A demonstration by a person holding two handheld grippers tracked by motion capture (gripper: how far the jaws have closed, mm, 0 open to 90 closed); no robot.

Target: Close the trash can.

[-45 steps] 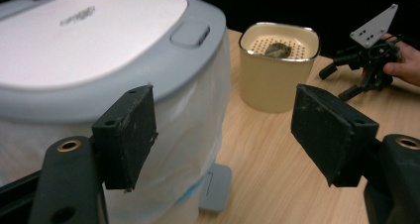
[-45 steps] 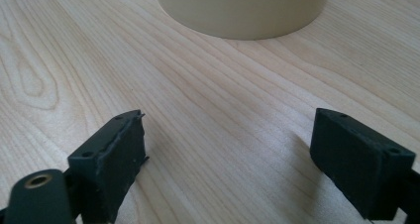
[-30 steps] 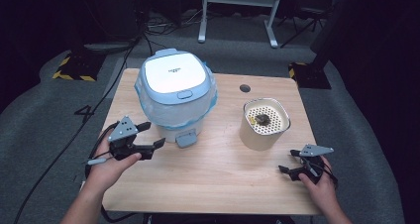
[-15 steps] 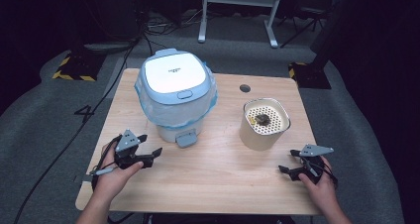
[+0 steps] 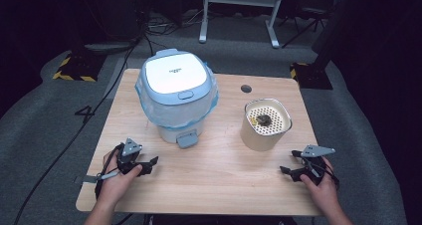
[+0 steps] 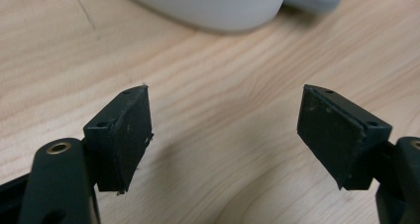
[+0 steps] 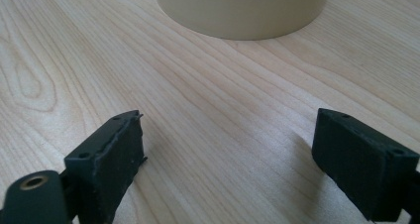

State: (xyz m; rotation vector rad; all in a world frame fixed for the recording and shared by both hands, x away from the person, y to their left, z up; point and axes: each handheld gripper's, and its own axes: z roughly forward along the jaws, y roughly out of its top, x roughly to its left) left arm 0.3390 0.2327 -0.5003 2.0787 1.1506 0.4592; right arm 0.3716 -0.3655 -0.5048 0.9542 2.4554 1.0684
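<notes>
The left tongs (image 5: 149,164) are resting low over the wooden surface (image 5: 219,180) near its front left corner, with their jaws standing wide apart and holding nothing; the jaws have just been opening a little further, and only bare wood is lying between them. In the left gripper view the white base of the pedal bin (image 6: 208,6) is sitting just beyond the pads. The right tongs (image 5: 287,170) are lying near the front right corner, jaws likewise spread with nothing between them. The beige canister (image 5: 265,125) is standing near them, its perforated top carrying a small dark lump. The pedal bin (image 5: 176,93), lid closed and lined with a blue bag, is standing left of the canister.
</notes>
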